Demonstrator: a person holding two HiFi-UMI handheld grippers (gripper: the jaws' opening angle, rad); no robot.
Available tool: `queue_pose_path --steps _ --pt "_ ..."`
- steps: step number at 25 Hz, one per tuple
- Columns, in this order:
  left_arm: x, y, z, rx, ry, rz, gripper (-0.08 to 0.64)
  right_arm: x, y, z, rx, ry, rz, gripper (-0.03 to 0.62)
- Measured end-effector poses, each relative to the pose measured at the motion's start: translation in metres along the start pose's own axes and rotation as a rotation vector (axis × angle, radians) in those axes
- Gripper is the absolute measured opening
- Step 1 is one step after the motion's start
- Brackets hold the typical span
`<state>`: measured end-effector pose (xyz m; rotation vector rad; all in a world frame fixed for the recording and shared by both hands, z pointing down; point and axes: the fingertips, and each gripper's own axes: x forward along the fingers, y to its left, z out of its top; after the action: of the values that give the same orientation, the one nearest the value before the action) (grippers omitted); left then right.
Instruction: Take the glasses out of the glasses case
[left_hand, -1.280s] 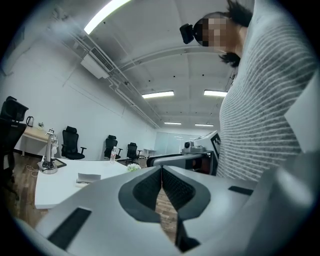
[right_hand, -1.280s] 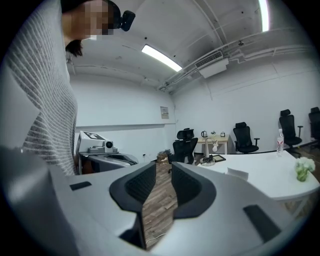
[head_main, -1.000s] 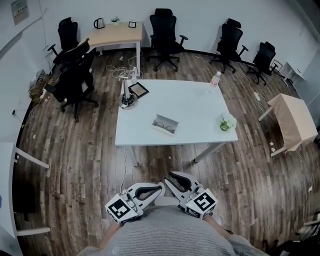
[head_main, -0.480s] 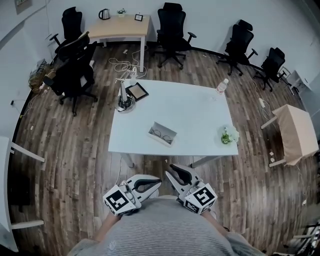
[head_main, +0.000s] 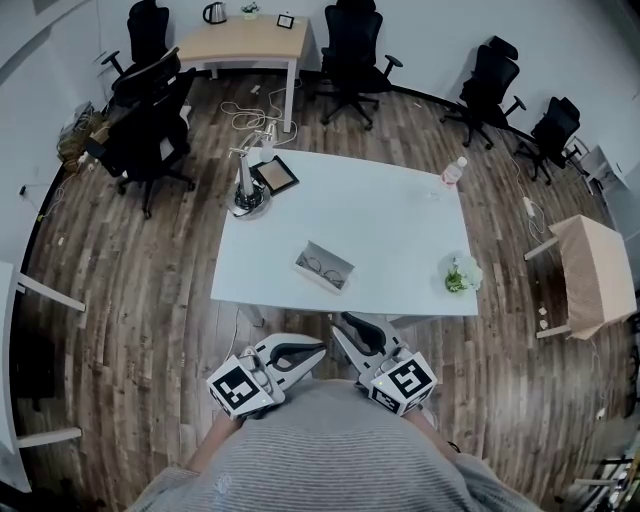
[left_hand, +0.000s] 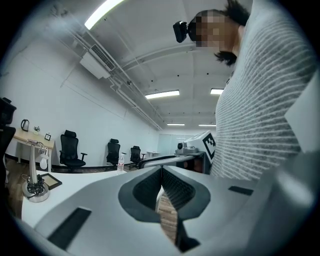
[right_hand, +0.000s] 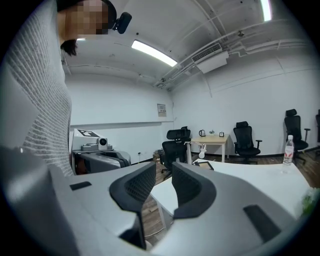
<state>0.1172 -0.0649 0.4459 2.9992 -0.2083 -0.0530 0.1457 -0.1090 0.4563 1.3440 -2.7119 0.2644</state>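
An open glasses case (head_main: 309, 260) lies near the front edge of the white table (head_main: 380, 215), with dark-framed glasses (head_main: 329, 269) lying inside it. Both grippers are held close to the person's chest, short of the table and well below the case in the head view. My left gripper (head_main: 322, 347) has its jaws touching at the tips, with nothing between them (left_hand: 161, 172). My right gripper (head_main: 346, 320) shows a narrow gap between its ribbed pads, also with nothing in it (right_hand: 163, 175). The case does not show in either gripper view.
On the table stand a desk stand (head_main: 245, 192), a dark tablet (head_main: 277, 176), a water bottle (head_main: 453, 172) and a small plant (head_main: 458, 273). Office chairs (head_main: 150, 130) ring the room. A wooden desk (head_main: 245, 40) stands at the back, a small side table (head_main: 590, 262) at the right.
The person has stepped closer to the table, so it and the case sit nearer in the head view. Both grippers stay at the chest, their jaws unchanged.
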Motion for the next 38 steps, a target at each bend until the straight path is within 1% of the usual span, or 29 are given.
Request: queue_pose_path --steps 4,8,11,15,18,25,29,38 --pt "0.001 0.012 0.006 0.018 -0.002 -0.005 0.012 0.008 -0.010 -0.001 -0.009 0.017 -0.007 0.089" --pt "0.004 0.023 0.008 0.007 0.002 -0.012 0.012 0.014 -0.018 0.004 -0.013 0.018 -0.017 0.089" --pt "0.004 0.030 0.011 0.002 -0.005 -0.018 0.012 0.020 -0.022 0.007 -0.037 0.023 -0.011 0.089" --pt "0.006 0.034 0.009 -0.012 0.004 -0.025 0.012 0.029 -0.030 0.006 -0.088 0.059 0.000 0.089" --pt "0.008 0.035 0.010 -0.004 0.002 -0.029 0.012 0.035 -0.034 0.003 -0.088 0.077 0.007 0.089" --pt "0.005 0.040 0.006 -0.023 0.002 -0.028 0.012 0.052 -0.036 -0.020 -0.064 0.134 0.033 0.089" --pt "0.003 0.043 0.008 -0.003 -0.009 -0.028 0.012 0.064 -0.040 -0.035 -0.078 0.193 0.065 0.089" --pt "-0.006 0.057 0.009 -0.026 -0.033 0.000 0.012 0.091 -0.057 -0.069 -0.120 0.315 0.081 0.089"
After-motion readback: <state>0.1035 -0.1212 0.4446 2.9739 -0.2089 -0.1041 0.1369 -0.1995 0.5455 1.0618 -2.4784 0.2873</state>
